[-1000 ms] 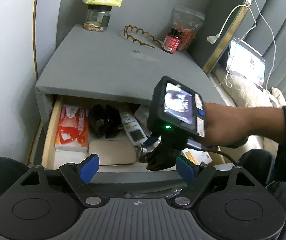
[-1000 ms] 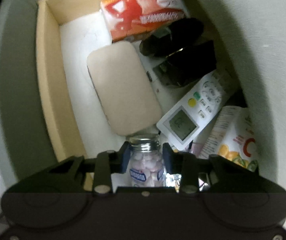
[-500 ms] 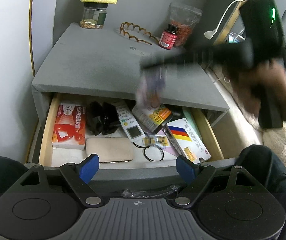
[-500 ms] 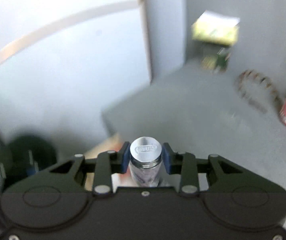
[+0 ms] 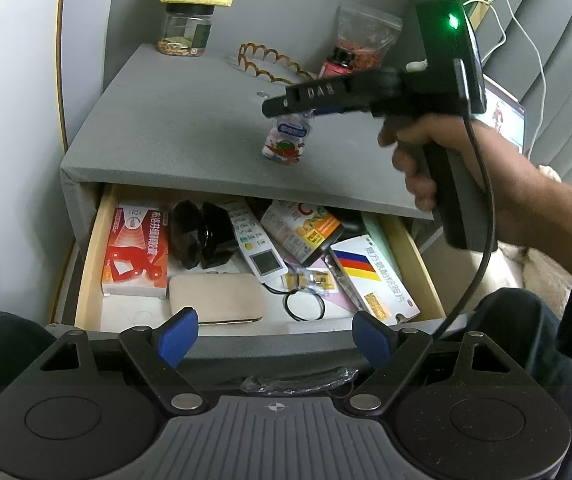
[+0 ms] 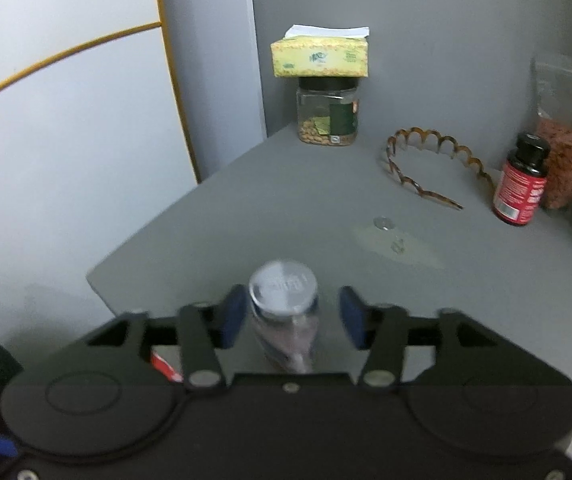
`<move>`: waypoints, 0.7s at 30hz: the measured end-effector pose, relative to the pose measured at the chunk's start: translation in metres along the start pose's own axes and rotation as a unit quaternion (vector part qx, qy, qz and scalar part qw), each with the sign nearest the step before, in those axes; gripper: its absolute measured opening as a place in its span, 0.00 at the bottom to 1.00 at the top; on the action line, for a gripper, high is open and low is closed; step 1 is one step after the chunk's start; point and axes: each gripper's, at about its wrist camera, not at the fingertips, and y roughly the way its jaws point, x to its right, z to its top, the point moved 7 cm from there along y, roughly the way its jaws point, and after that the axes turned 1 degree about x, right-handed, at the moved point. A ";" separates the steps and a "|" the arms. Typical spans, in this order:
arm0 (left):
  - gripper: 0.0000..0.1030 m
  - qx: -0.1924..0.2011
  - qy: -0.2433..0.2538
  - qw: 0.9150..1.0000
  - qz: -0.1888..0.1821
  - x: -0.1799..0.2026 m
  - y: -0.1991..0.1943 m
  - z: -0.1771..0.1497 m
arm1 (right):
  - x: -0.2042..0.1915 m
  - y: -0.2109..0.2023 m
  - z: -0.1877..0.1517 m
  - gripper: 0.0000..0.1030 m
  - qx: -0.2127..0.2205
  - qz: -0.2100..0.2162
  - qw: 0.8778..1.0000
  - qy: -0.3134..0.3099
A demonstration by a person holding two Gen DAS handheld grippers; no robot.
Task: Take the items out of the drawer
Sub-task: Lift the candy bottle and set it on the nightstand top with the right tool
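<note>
The grey nightstand top, the surface [image 6: 294,208], carries a nut jar [image 6: 328,114] at the back corner, a wavy headband [image 6: 426,164] lying flat, and a red bottle [image 6: 520,180] beside a bag [image 6: 566,132]. A small candy bottle [image 5: 287,140] is near the front edge; whether it touches is unclear.

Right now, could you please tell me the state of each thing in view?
Drawer, open.
Left tongs, open, empty.
Right tongs, open around the pill bottle.
Pill bottle, capped, tilted over the nightstand top.
Nut jar, lidded, tissue box on top.
Red bottle, capped, upright.
</note>
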 end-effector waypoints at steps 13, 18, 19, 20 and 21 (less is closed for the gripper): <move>0.77 0.003 0.005 1.000 -0.006 0.002 -0.002 0.000 | -0.032 0.045 -0.015 0.31 -0.032 0.026 0.998 -0.045; 0.77 0.008 0.007 1.000 -0.008 0.005 -0.002 0.002 | -0.055 0.084 0.010 0.31 -0.034 0.034 0.997 -0.061; 0.77 0.009 0.009 1.000 -0.008 0.005 -0.002 0.002 | -0.059 0.089 0.014 0.31 -0.035 0.034 0.997 -0.067; 0.77 0.009 0.010 1.000 -0.007 0.005 -0.002 0.002 | -0.064 0.095 0.018 0.31 -0.037 0.036 0.996 -0.074; 0.77 0.009 0.009 1.000 -0.006 0.004 -0.002 0.003 | -0.067 0.099 0.020 0.31 -0.040 0.039 0.995 -0.079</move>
